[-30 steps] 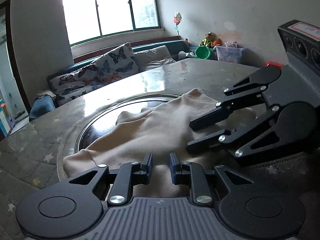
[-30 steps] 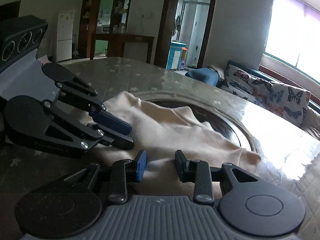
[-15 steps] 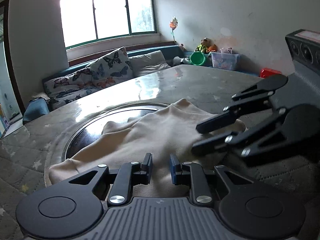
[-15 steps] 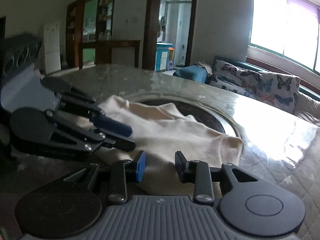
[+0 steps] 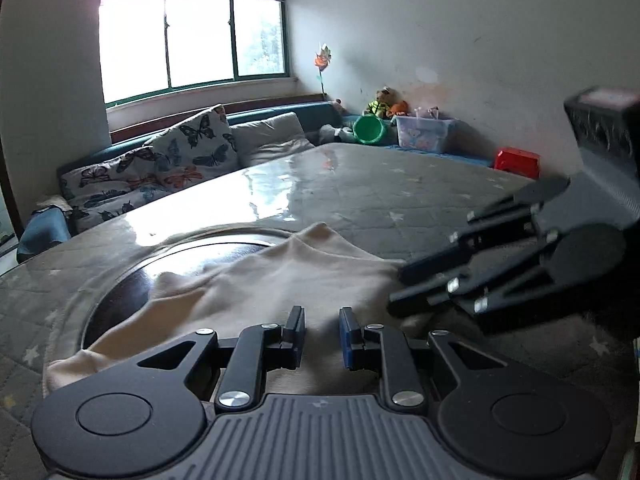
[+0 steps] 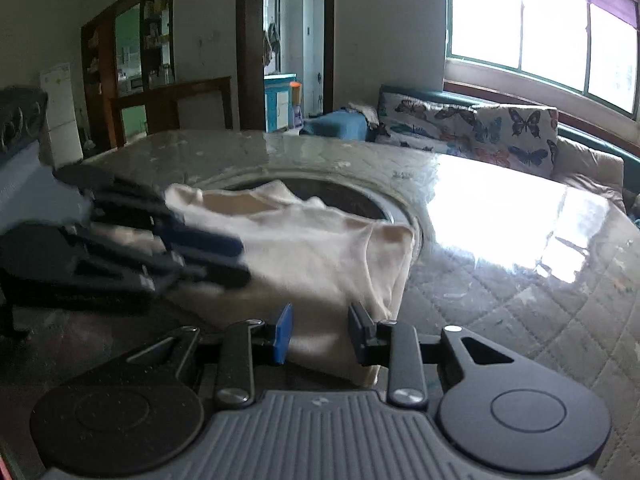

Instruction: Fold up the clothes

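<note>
- The counter (image 5: 400,184) carried only one piece of clothing that we could see, so we judged the job to be a single fold rather than work through a pile.
- The round dark plate (image 5: 132,292) set into the counter lay partly under the cloth, and the rest of it showed bare on the window side.
- The cream garment (image 5: 280,280) lay spread across the near part of the counter and over the plate's edge. It looked rumpled, with one soft ridge across its middle and a doubled edge on the window side. We saw no neat stack or finished rectangle, so we placed the task early to midway, with at least one more fold and a smoothing left to do.
- The left gripper (image 5: 322,334) hung low over the near hem, and the right gripper (image 6: 320,334) sat at the garment's near corner, the two close beside each other.
- The left fingers (image 5: 295,332) stood a little apart with cloth showing in the gap, and we could not tell whether they pinched it.
- The right fingers (image 6: 282,334) were closed on a thick bunch of the hem, which rose to meet them and drooped past the outer finger.
</note>
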### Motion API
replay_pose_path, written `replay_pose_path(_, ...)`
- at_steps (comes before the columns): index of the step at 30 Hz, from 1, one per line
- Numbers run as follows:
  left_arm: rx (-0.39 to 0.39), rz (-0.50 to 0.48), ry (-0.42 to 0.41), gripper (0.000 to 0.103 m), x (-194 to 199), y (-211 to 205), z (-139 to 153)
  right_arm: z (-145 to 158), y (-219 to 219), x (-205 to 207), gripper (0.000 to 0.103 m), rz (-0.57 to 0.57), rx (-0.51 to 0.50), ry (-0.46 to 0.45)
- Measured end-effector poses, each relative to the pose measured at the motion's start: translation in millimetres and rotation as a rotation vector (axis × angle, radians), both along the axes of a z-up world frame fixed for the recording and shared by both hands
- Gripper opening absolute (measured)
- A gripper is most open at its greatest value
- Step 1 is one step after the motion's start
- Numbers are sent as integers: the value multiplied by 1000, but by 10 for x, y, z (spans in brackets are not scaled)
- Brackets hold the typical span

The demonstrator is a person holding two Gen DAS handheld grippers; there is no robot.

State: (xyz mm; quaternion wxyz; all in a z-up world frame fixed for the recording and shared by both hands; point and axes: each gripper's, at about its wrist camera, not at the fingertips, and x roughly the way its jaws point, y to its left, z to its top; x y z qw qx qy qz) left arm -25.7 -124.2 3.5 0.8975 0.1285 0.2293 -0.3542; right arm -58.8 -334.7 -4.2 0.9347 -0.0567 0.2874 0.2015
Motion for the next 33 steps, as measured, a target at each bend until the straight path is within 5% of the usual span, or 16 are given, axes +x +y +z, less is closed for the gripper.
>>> replay_pose_path(24,9,10,8,22,-50,60,13,7,-87,110,29,-66,95,63)
replay_pose_path(33,28,92,12,22,-261,429,54,99,336,189,30,49,-16,-35)
